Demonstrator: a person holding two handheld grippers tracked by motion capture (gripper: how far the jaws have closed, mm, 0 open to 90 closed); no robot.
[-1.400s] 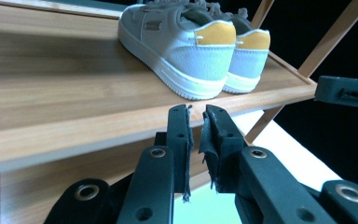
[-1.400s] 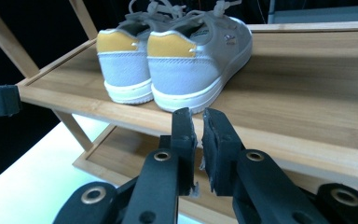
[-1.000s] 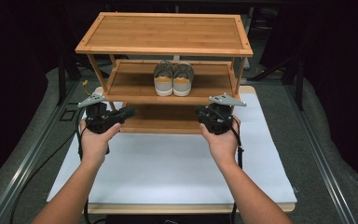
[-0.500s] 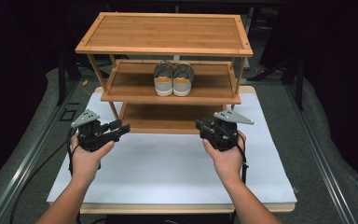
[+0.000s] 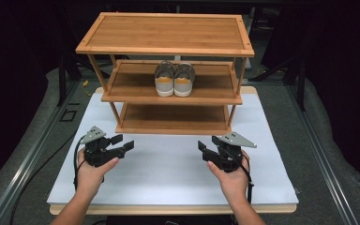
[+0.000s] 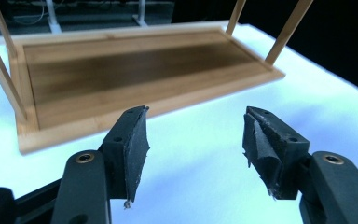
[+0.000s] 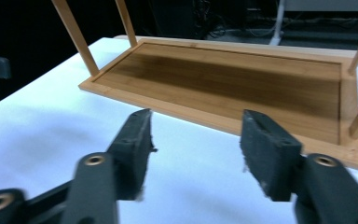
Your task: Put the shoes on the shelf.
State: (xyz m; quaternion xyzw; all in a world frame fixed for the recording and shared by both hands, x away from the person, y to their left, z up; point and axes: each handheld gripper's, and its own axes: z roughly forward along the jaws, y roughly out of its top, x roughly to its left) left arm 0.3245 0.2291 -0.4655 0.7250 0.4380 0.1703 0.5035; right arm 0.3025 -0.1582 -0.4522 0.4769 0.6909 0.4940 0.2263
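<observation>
A: What's the biggest thing in front of you?

B: The table (image 5: pixel 168 187), covered in white, with its wooden edge showing at your near side. Your forearms come up over that edge.

A: And on it?

B: A wooden shoe rack (image 5: pixel 168 33) with three levels stands at the far half of the table. Its top board is bare. Its lowest board (image 6: pixel 135 70) sits right on the white cover, and both gripper views look straight onto it; it carries nothing.

A: Where are the shoes?

B: A pair of grey shoes (image 5: pixel 174 79) with tan heel patches stands on the middle shelf, roughly at its centre, side by side and touching, heels toward you. They are well apart from both of your grippers.

A: Your grippers, then?

B: You hold the left gripper (image 5: pixel 122 143) above the white cover, in front of the rack's left corner, pointing right and slightly toward the rack. Its jaws stand wide apart with only the cover and the lowest board seen between them. You hold the right gripper (image 5: pixel 204 149) in front of the rack's right half, pointing left. Its jaws are likewise spread, gripping nothing. The two grippers face each other across a bare stretch of cover, near the rack's front edge but not touching it.
</observation>
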